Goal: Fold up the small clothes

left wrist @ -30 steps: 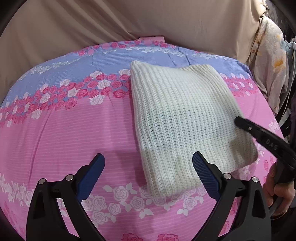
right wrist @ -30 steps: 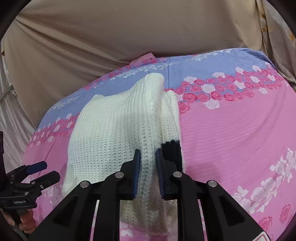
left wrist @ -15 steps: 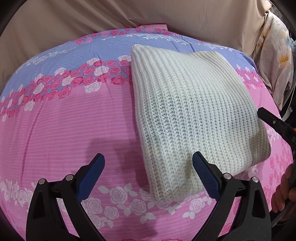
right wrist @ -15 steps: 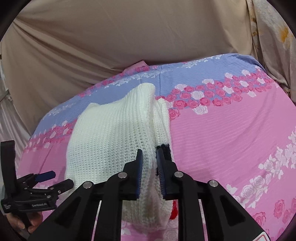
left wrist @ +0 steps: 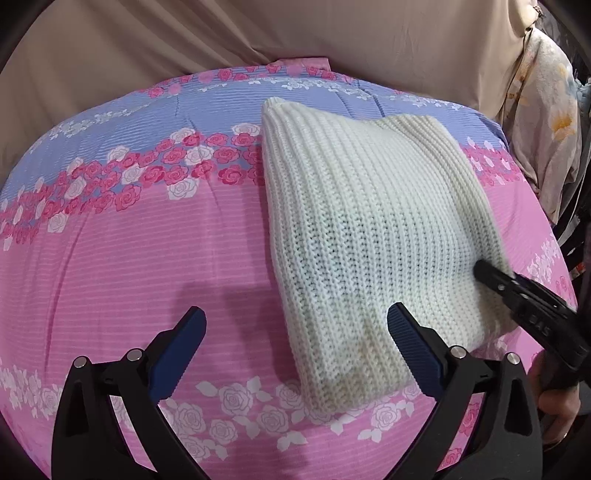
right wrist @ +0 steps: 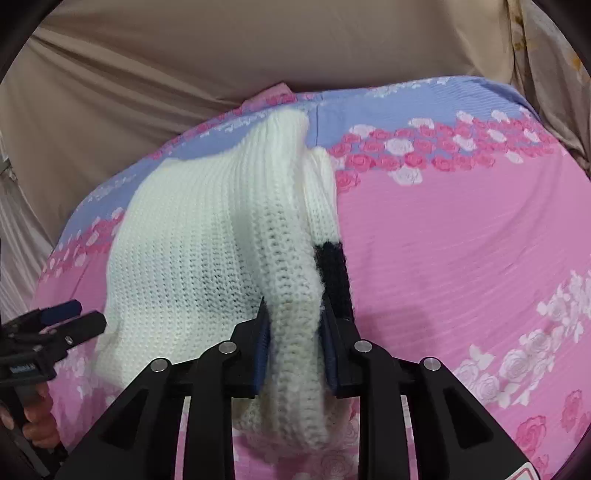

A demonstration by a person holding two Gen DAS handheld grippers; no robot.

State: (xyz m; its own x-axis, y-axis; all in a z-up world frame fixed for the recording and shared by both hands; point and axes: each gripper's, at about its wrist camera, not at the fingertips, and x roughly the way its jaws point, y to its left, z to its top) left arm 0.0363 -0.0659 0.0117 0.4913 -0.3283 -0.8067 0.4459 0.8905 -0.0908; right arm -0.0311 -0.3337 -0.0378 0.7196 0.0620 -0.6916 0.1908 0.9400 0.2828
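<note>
A folded cream knitted sweater [left wrist: 373, 229] lies on the pink and blue rose-print bedcover [left wrist: 129, 258]. My left gripper [left wrist: 295, 354] is open and empty just in front of the sweater's near edge. My right gripper [right wrist: 295, 328] is shut on the sweater's [right wrist: 207, 240] right edge and lifts it off the bed. A black knitted band [right wrist: 332, 273] shows under the lifted edge. The right gripper also shows in the left wrist view [left wrist: 480, 271] at the sweater's right side. The left gripper shows in the right wrist view [right wrist: 70, 317] at the far left.
A beige sheet [left wrist: 258, 33] hangs behind the bed. A floral cloth [left wrist: 546, 122] hangs at the right of the bed. The bedcover [right wrist: 461, 258] spreads out to the right of the sweater.
My right gripper has raised the sweater's right edge higher, and the sweater now tilts up on that side. My left gripper stays open and has moved slightly closer to the bed.
</note>
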